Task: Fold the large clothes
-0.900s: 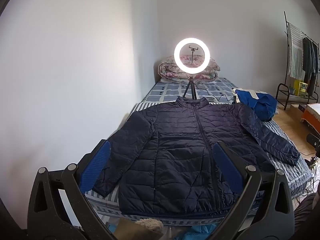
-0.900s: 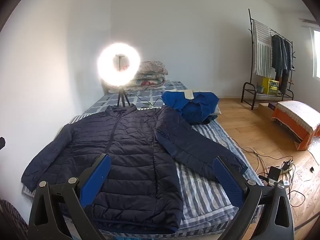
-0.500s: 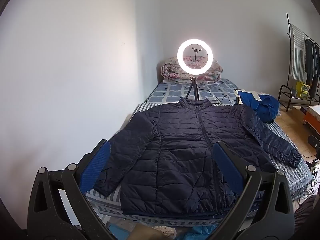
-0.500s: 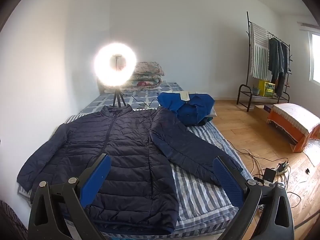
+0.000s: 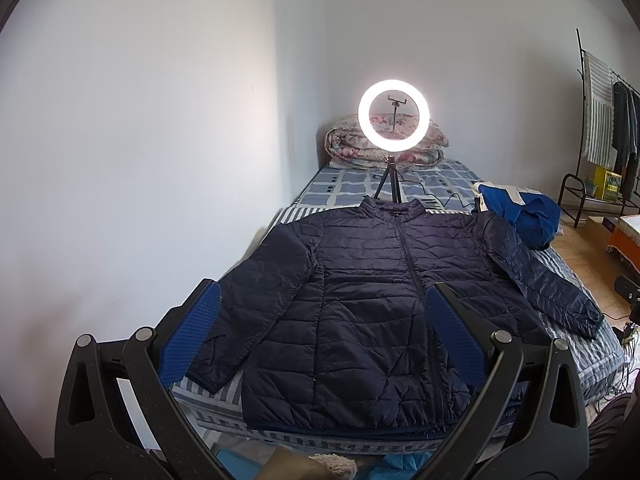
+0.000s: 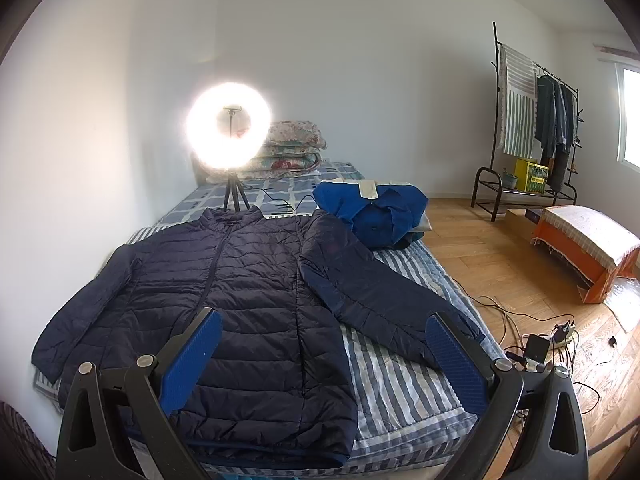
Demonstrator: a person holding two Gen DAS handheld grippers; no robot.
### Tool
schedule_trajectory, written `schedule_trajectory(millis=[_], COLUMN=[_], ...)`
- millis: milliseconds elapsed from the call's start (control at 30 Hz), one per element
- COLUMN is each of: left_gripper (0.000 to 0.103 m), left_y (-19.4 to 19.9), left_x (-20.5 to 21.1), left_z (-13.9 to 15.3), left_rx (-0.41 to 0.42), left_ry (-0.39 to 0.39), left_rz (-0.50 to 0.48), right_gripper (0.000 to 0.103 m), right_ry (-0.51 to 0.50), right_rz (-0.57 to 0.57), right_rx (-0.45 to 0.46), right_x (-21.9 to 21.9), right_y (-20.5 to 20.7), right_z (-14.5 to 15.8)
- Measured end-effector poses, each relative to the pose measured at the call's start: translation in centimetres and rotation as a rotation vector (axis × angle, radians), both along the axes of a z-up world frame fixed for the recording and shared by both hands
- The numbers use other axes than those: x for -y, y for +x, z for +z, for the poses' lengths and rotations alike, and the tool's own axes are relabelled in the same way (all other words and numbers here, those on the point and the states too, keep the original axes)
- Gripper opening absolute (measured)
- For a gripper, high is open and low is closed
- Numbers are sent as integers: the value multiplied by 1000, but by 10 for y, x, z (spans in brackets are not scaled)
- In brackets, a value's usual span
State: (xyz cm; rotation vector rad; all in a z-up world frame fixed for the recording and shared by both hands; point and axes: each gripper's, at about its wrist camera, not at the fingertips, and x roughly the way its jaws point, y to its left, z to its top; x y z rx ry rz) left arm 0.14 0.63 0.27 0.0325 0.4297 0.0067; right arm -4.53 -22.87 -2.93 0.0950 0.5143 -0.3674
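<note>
Both views have drawn back and tipped a little since the earlier frames, so the jacket (image 5: 372, 312) sits slightly lower and further off, while nothing on the bed (image 6: 404, 396) has shifted. It lies flat, front up and zipped, across the near end of the striped bed, collar toward the ring light (image 5: 394, 115) and hem at the near edge, both sleeves spread out to the sides. The left gripper (image 5: 320, 340) and the right gripper (image 6: 324, 356) hover short of it with their fingers spread wide and nothing between them. The jacket looks like a light, puffy quilted piece: soft, springy, with a smooth shell that probably slides easily and tends to puff back open after a fold. Likely good places to take hold are the cuffs, the shoulder seams and the hem corners, where a pinch gathers both layers. A crumpled blue garment (image 6: 372, 212) lies just beside the sleeve on the floor side and could get in the way of folding that sleeve. The light's tripod stands close behind the collar with its cable trailing on the bed, and a folded quilt (image 5: 384, 140) is stacked at the far end. The other sleeve lies close to the wall.
</note>
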Motion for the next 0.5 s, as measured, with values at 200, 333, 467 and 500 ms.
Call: schedule_trajectory(millis=[200,333,467,500], left_gripper=[103,103,103,103], left_y=[1,1,0,-1], left_x=[-1,-1,1,2], left_z=[0,2,5,7], left_rx=[-1,2,11,13], left_ry=[-2,0,2,3], left_rz=[-1,0,4,5], right_gripper=[103,103,103,103], right_ry=[-2,-4,-2,-2], right_rz=[0,-1,-1,-1], right_rx=[0,-2,1,0], right_x=[-3,-4,-3,-3], right_y=[2,3,3,3], right_z=[-2,-2,-2,-1])
